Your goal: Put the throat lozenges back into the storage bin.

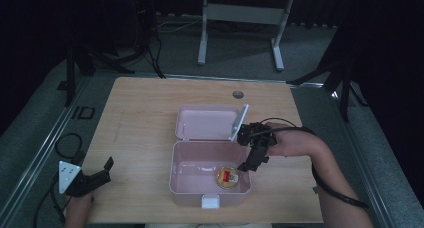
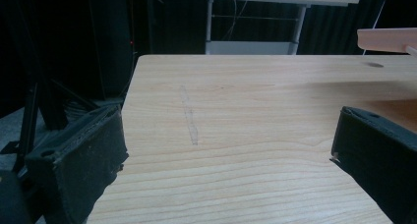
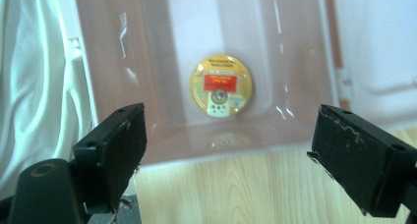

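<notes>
Yellow disc (image 1: 227, 177) inside open pink box (image 1: 182, 175)

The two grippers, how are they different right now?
The right gripper hangs over the edge of the open pink box, pointing down at the round yellow tin; the left gripper sits at the table's left edge, far from the box. The left one shows a grey plate on top; the right one shows none. Both are black, open and empty.

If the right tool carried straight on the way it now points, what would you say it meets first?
Probably the pink box: in its own view the open right tool looks over the near wall at the round yellow container on the box floor. Depth is unclear, so the wall's rim might catch a jaw first.
</notes>
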The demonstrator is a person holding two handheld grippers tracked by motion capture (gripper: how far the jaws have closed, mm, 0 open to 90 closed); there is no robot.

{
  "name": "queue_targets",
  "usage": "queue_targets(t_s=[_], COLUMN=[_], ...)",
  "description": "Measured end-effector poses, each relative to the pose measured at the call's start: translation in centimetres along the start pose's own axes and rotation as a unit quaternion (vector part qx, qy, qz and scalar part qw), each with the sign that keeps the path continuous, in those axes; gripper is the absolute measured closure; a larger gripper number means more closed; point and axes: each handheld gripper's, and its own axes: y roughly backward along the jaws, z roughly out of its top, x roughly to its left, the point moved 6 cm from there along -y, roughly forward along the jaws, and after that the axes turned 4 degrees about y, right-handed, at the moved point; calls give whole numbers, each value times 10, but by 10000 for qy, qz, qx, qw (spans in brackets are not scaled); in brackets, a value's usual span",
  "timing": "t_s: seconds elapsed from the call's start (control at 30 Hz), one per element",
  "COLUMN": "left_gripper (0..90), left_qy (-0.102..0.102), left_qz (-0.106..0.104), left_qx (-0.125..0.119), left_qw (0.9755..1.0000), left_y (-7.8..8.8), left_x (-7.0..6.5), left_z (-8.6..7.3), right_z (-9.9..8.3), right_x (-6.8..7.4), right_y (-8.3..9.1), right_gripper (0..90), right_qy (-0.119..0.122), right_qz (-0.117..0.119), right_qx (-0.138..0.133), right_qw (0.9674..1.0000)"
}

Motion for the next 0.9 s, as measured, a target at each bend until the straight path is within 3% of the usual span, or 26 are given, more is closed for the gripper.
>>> queue_targets(t_s=[0.27, 0.33, 0.37, 0.6, 0.9], left_gripper=[5, 5, 5, 5, 5], left_qy=[-1, -3, 1, 3, 0], left_qz=[-2, -2, -3, -13, -13], left_qx=[0, 3, -1, 4, -1], left_qw=[10000, 10000, 10000, 10000, 10000], left_y=[0, 0, 0, 0, 0], left_x=[0, 0, 0, 0, 0], left_z=[0, 0, 0, 0, 0], right_z=[-32, -32, -43, -68, -96], right_x=[-15, -15, -21, -34, -53], right_y=[7, 7, 6, -5, -47], right_gripper=[124, 124, 119, 119, 116], right_qy=[-257, -257, -265, -598, -1164], right_qz=[-258, -258, -458, -543, -860], right_qx=[-208, -208, -291, -375, -933], right_qw=[9991, 9991, 9982, 9960, 9851])
